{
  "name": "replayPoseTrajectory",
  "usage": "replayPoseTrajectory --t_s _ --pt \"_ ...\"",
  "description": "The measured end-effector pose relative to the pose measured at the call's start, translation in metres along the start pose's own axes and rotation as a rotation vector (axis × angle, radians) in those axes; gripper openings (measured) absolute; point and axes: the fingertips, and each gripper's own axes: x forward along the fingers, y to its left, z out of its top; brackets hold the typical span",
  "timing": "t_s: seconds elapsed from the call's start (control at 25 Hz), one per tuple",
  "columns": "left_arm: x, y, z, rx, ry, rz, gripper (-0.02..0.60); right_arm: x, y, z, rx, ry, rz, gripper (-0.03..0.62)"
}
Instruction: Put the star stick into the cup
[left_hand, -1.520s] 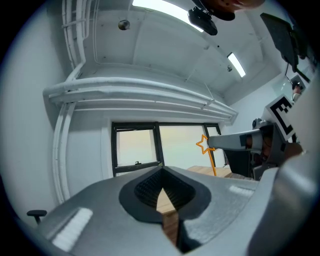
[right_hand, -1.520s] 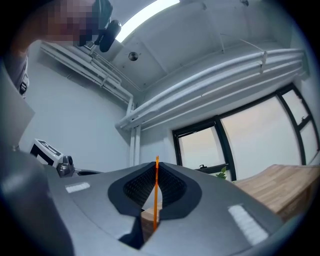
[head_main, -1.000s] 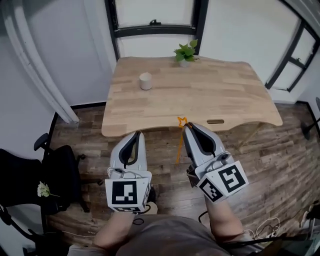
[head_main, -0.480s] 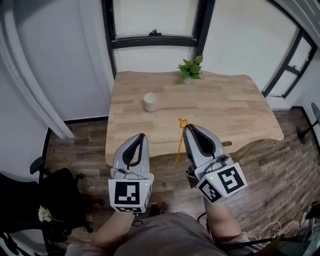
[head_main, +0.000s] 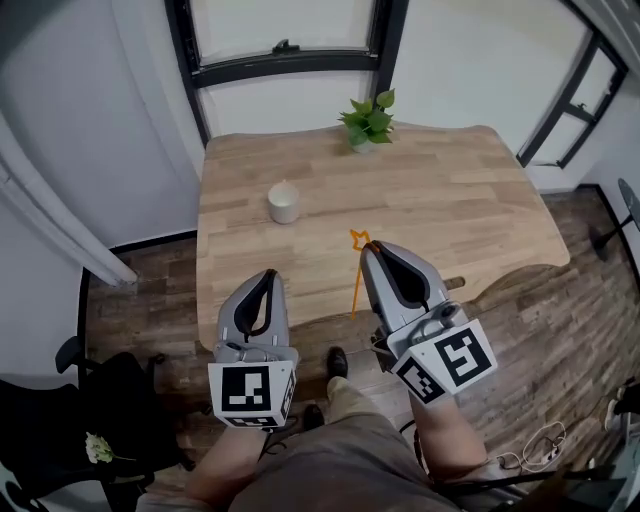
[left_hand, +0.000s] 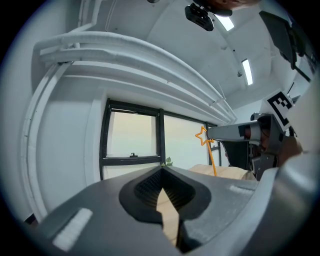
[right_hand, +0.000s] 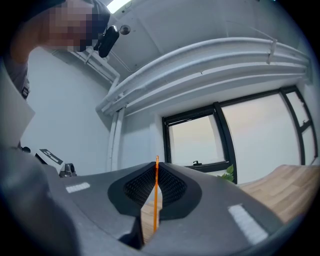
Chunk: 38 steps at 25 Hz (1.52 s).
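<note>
A thin orange star stick (head_main: 358, 271) hangs from my right gripper (head_main: 368, 250), which is shut on it just below the star; the stick runs down between the jaws as an orange line (right_hand: 156, 195) in the right gripper view. It hovers over the front part of the wooden table (head_main: 450, 210). The small white cup (head_main: 284, 203) stands upright on the table's left half, well to the far left of the stick. My left gripper (head_main: 269, 278) is shut and holds nothing, near the table's front edge. From the left gripper view the star (left_hand: 202, 136) shows at the right.
A small potted green plant (head_main: 365, 121) sits at the table's far edge below a dark-framed window (head_main: 285, 55). A slot (head_main: 455, 285) is cut in the table's front right. A dark chair (head_main: 110, 400) stands on the wood floor at lower left.
Both grippers and the stick have come forward over the table's front edge; the table and cup now lie nearer and lower in the head view. Both grippers' states are unchanged.
</note>
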Motion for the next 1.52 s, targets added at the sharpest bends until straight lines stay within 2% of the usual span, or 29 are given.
replayPoseTrajectory --t_s 0.32,0.68,1.0,1.16,1.32,1.52 --pt "0.075 0.020 -0.005 0.027 0.031 0.036 0.000 0.067 -0.059 -0.019 0.062 0.012 0.046 0.041" --pt "0.148 0.041 0.013 0.071 0.050 0.137 0.000 0.148 -0.102 -0.009 0.106 -0.022 0.188 0.041" --pt "0.166 0.070 0.044 0.111 -0.016 0.258 0.000 0.201 -0.104 0.017 0.093 -0.101 0.314 0.041" --pt "0.162 0.089 0.050 0.114 -0.035 0.300 0.000 0.222 -0.097 0.024 0.094 -0.120 0.345 0.041" --pt "0.165 0.111 0.044 0.096 -0.027 0.305 0.000 0.244 -0.088 0.014 0.089 -0.105 0.353 0.041" --pt "0.185 0.135 0.025 0.057 0.001 0.265 0.000 0.276 -0.086 -0.009 0.096 -0.052 0.326 0.041"
